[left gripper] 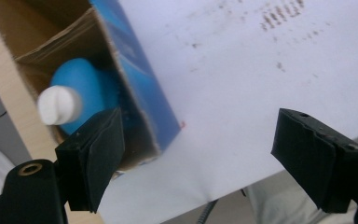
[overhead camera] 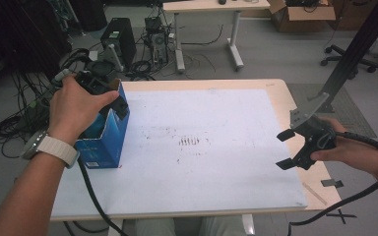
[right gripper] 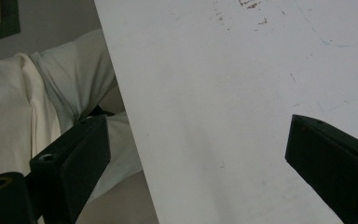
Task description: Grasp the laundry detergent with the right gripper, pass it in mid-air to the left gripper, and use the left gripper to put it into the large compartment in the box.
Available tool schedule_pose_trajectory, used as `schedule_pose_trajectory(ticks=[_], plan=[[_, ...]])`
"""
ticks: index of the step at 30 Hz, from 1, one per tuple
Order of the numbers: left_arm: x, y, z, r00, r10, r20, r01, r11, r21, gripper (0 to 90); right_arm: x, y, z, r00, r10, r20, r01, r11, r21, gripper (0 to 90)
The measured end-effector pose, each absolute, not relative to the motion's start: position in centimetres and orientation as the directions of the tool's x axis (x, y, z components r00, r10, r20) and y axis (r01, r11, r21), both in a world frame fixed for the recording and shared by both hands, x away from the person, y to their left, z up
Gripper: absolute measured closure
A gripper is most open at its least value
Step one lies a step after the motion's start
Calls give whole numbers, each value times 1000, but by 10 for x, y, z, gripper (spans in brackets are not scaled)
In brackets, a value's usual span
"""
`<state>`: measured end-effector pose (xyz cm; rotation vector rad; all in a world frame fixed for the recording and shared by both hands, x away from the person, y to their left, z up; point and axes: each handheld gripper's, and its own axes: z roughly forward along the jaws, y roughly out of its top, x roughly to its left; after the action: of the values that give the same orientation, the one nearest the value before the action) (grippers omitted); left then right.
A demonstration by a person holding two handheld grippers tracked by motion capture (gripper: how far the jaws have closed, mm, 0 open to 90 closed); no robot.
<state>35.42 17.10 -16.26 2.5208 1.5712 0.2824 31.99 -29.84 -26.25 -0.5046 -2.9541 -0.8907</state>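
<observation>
A blue cardboard box stands open-topped at the left of the white sheet. Inside it lies a blue bottle with a white cap, seen in the left gripper view. My left gripper hovers just above the box's open top, jaws apart with nothing between them; one pad hangs over the box's rim. At the table's right edge my right gripper is held above the sheet, jaws wide apart and empty.
The wooden table edges the white sheet, which carries dark smudges at its middle. Black tape marks lie at the right front corner. Cables trail from both grippers. Beyond the table are floor cables, a computer tower and a desk.
</observation>
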Motion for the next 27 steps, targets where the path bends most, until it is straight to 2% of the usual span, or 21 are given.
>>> schedule_pose_trajectory(ticks=[16,27], plan=[[337,134,-161,518,854,50,825,-514,236,69,316,-299,-260,-947,306,100,310,784,537,65],[339,123,-162,536,844,25,817,-526,234,52,318,-298,-260,-946,309,102,313,782,538,61]])
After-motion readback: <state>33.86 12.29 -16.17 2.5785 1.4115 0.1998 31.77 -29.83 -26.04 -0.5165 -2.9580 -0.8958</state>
